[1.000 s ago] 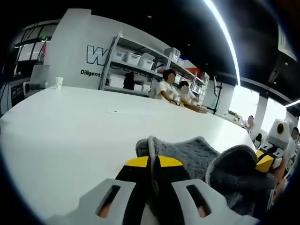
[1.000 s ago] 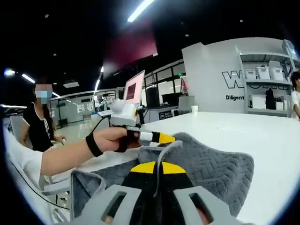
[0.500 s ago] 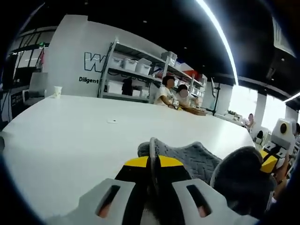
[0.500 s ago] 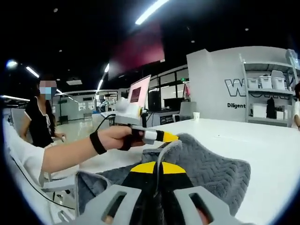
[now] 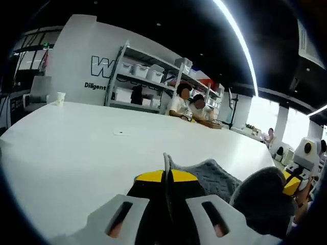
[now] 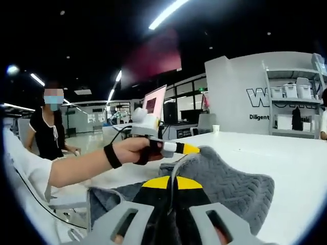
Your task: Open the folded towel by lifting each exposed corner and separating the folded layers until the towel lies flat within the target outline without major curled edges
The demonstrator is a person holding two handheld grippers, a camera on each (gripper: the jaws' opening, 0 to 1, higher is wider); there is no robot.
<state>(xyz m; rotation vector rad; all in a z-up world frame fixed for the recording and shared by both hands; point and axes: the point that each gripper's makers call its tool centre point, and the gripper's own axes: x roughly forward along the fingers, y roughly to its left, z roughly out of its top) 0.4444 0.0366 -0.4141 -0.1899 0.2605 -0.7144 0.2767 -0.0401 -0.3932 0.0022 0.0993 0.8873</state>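
Observation:
A grey towel [image 5: 210, 176] with a zigzag weave lies on the white table [image 5: 76, 148]. My left gripper [image 5: 167, 176] is shut on an edge of the towel, a thin fold standing between its yellow-tipped jaws. My right gripper [image 6: 173, 179] is shut on another edge of the same towel [image 6: 230, 186], which spreads to the right of it. In the right gripper view, the left gripper [image 6: 176, 148] is seen from the side, held by a hand [image 6: 130, 150] with a black wrist strap. The right gripper [image 5: 292, 176] shows at the right of the left gripper view, behind a raised towel fold [image 5: 260, 194].
A paper cup [image 5: 60, 98] stands at the table's far left edge. Shelving with white bins [image 5: 148, 76] lines the back wall, and two people [image 5: 186, 104] sit at the far side. A person in black [image 6: 48, 132] stands off the table. A monitor [image 6: 156, 104] is behind the hand.
Both grippers stay shut on the towel. The left gripper view has drawn back a little, so less towel shows beyond its jaws. The hand holding the left gripper has risen slightly.

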